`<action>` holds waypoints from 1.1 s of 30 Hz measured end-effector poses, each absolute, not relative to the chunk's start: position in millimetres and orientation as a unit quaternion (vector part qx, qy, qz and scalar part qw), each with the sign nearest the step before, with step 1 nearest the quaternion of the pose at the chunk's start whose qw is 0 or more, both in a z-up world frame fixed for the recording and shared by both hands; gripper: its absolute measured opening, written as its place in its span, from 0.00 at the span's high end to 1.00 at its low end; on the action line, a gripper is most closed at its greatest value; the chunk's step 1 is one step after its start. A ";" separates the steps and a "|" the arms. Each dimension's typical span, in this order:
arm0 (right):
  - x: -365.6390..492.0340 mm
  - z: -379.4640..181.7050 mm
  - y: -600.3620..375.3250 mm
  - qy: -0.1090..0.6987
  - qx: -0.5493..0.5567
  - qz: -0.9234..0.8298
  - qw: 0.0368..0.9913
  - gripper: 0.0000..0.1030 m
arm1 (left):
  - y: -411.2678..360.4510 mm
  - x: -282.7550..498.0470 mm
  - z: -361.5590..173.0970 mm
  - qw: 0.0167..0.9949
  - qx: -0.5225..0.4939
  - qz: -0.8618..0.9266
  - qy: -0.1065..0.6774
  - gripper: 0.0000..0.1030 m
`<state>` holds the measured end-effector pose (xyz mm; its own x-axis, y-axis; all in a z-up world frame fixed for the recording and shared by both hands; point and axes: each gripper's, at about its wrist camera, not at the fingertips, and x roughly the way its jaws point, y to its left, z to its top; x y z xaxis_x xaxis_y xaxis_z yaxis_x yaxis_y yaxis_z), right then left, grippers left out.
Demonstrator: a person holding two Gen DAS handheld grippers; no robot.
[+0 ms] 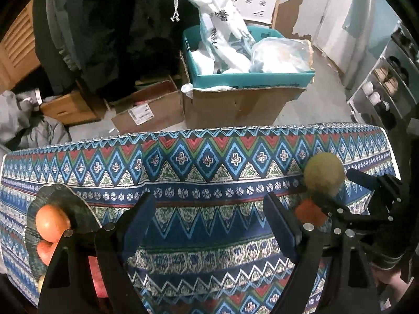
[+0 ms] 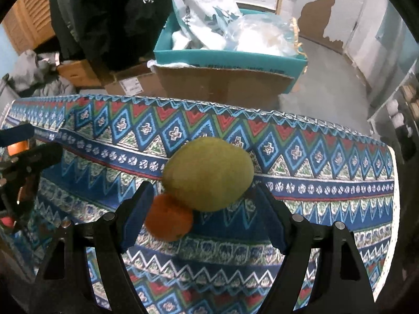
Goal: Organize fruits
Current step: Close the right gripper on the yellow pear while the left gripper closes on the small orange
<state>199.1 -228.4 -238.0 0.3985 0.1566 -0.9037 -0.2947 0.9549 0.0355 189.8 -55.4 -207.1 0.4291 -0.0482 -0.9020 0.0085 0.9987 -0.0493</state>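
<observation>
Right wrist | mango (image 2: 209, 174) touching orange (image 2: 169, 217) | cardboard box (image 2: 222, 83) beyond

A wide stretch of patterned cloth on the bench (image 1: 209, 209) lies bare between the spread left tongs (image 1: 209, 222). To their left, a dark plate (image 1: 65, 204) holding orange fruit blocks the way. At right, a green mango (image 2: 209, 172) touching a small orange (image 2: 169, 218) sits between the open right tongs (image 2: 204, 214).

dim indoor light, soft blur, fisheye-warped edges
</observation>
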 end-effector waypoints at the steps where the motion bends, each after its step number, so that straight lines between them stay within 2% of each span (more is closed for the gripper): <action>1: 201.2 -239.9 -228.0 0.532 -0.066 0.134 0.834 0.23 | -54.6 192.3 -209.4 0.844 -0.022 -0.015 0.536 0.17; 18: 215.0 -262.2 -231.9 0.557 -0.046 0.132 0.819 0.21 | -64.5 195.8 -227.1 0.833 -0.029 -0.029 0.552 0.17; 33: 197.2 -248.2 -248.5 0.518 -0.020 0.125 0.846 0.22 | -75.8 193.3 -221.4 0.835 -0.026 -0.044 0.548 0.17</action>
<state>197.2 -248.5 -248.2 0.4323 0.1903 -0.8814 -0.2319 0.9681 0.0952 193.3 -75.8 -221.4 0.3944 -0.1014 -0.9133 0.0454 0.9948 -0.0909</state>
